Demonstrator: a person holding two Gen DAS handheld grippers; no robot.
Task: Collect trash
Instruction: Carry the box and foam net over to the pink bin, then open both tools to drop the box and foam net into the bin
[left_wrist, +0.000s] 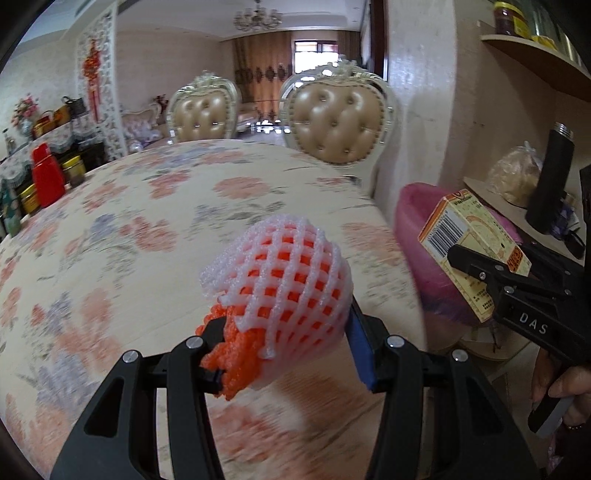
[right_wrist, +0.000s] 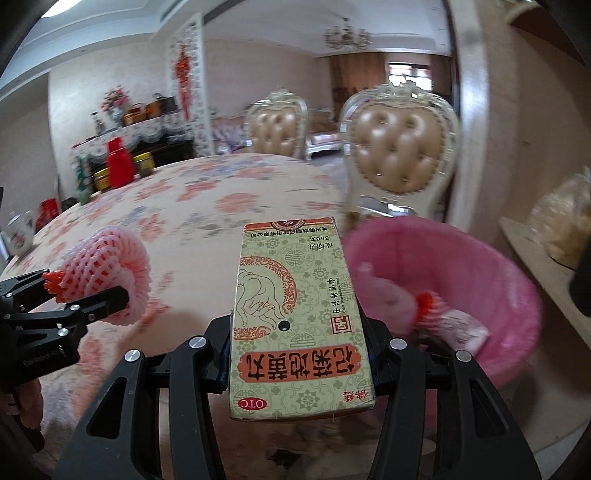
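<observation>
My left gripper (left_wrist: 284, 343) is shut on a white and orange foam fruit net (left_wrist: 280, 280) and holds it above the floral tablecloth. The net also shows at the left of the right wrist view (right_wrist: 110, 273). My right gripper (right_wrist: 295, 343) is shut on a green and orange medicine box (right_wrist: 295, 317) and holds it beside the pink-lined trash bin (right_wrist: 480, 266). In the left wrist view the box (left_wrist: 469, 236) is over the bin (left_wrist: 410, 214) at the right. Another foam net (right_wrist: 428, 306) and wrappers lie inside the bin.
The round table (left_wrist: 147, 229) has a red container (left_wrist: 46, 177) and jars at its far left. Two padded chairs (left_wrist: 340, 122) stand behind it. A shelf (left_wrist: 517, 206) with a black flask (left_wrist: 550, 177) and a bag is at the right, next to the bin.
</observation>
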